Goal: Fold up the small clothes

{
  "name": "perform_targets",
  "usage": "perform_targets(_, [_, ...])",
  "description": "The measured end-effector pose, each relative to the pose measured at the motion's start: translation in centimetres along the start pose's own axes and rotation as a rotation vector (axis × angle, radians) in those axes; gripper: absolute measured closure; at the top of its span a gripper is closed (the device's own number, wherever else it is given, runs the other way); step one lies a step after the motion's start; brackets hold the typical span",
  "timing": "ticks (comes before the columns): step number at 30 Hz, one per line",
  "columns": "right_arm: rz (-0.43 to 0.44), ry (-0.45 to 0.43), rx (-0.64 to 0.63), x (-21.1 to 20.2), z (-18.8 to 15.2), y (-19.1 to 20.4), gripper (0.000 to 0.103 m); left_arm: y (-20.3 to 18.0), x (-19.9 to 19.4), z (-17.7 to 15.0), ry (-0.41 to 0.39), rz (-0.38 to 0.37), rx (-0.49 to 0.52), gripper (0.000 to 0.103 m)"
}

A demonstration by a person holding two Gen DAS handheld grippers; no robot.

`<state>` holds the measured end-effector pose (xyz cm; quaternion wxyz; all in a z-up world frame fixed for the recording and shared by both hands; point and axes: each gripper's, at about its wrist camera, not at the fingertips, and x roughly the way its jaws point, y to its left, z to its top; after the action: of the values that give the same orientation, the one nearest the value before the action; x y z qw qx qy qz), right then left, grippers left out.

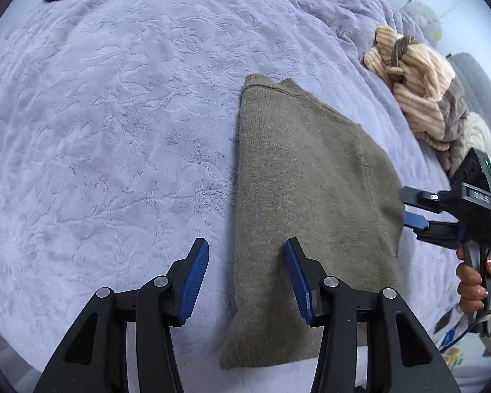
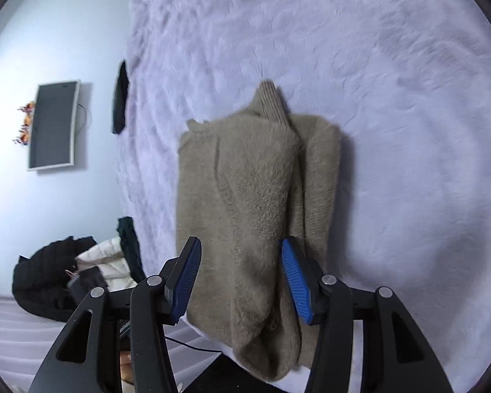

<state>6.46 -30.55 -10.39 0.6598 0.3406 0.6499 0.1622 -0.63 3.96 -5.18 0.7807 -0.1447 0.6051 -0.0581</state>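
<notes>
Sweater (image 1: 304, 196), grey-brown and folded into a long strip, lies on the lilac fleece blanket (image 1: 114, 131) of a bed. In the left wrist view its left edge runs between the blue pads of the left claw (image 1: 247, 281), which stand partly open and grip nothing; the right pad is over the knit, the left one over the blanket. At the right side of this claw the right claw (image 1: 415, 211) comes in at the sweater's far edge, held by a hand (image 1: 474, 281). White letters on its black body are too blurred to read. In the right wrist view the right claw (image 2: 240, 280) is also partly open, above the near end of the sweater (image 2: 255, 213), and whether the pads touch it I cannot tell. Beyond, a beige ribbed garment (image 1: 419, 91) is cut off by the lens edge. Left of the right claw, a dark screen (image 2: 54, 124) hangs on the wall.
</notes>
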Motion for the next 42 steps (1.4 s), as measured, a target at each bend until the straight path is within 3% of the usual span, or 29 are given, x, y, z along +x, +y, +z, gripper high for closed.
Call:
perform_targets(1, [-0.034,0.013,0.013,1.3,0.3,0.0,0.085,-0.2,0.1,-0.1,0.005,0.004,0.003,0.054])
perform_targets(2, [-0.065,0.024,0.02,2.0,0.8,0.4,0.09,-0.3,0.0,-0.2,0.003,-0.002,0.006,0.054])
perform_targets(4, [-0.078,-0.01,-0.037,1.4,1.1,1.8,0.091,-0.5,-0.5,-0.5,-0.013,-0.002,0.025,0.054])
perform_targets(7, [-0.191,-0.057,-0.157,-0.5,1.7,3.6,0.091,-0.8,0.1,-1.3,-0.006,0.024,0.054,0.038])
perform_targets(11, [-0.258,-0.001,-0.088,-0.4,3.2,0.1,0.088,-1.7,1.7,-2.3,0.025,0.039,0.098,0.038])
perform_targets(14, [-0.214,-0.021,-0.047,-1.8,2.2,-0.8,0.079,-1.7,1.5,-2.6,0.029,0.033,0.087,0.038])
perform_targets(16, [-0.231,-0.019,-0.036,-2.9,1.2,-0.5,0.075,-1.6,1.2,-2.6,0.039,0.031,0.081,0.038])
perform_targets(18, [-0.23,-0.024,-0.038,-4.1,0.0,-0.3,0.074,-1.7,0.8,-2.5,0.043,0.039,0.088,0.038])
perform_targets(22, [-0.126,-0.027,-0.106,-5.9,-3.3,2.6,0.075,-2.6,0.1,-2.7,0.04,0.048,0.128,0.038])
perform_targets(24, [-0.075,0.01,-0.165,-5.4,-5.0,4.3,0.075,-3.1,0.6,-3.1,0.056,0.071,0.154,0.038])
perform_targets(26, [-0.097,0.041,-0.2,-3.9,-6.3,5.0,0.075,-3.5,1.6,-3.5,0.084,0.103,0.177,0.038])
perform_targets(29, [-0.222,0.056,-0.144,-1.0,-7.1,2.3,0.076,-3.1,2.6,-4.2,0.112,0.106,0.166,0.038])
perform_targets(30, [-0.257,0.056,-0.114,-0.5,-7.2,1.1,0.08,-2.8,2.8,-4.4,0.124,0.096,0.151,0.038])
perform_targets(31, [-0.27,0.06,-0.044,-0.3,-7.7,-1.0,0.093,-2.5,2.8,-4.5,0.133,0.088,0.138,0.038])
perform_targets(32, [-0.245,0.06,0.01,-0.4,-8.1,-2.3,0.094,-2.3,2.7,-4.7,0.136,0.085,0.129,0.038])
perform_targets(34, [-0.198,0.051,0.087,-1.3,-9.2,-3.9,0.094,-2.2,2.2,-4.9,0.134,0.09,0.127,0.038])
perform_targets(42, [-0.311,0.051,0.005,-4.1,-10.8,-2.0,0.077,-4.0,-0.3,-4.9,0.12,0.128,0.149,0.038])
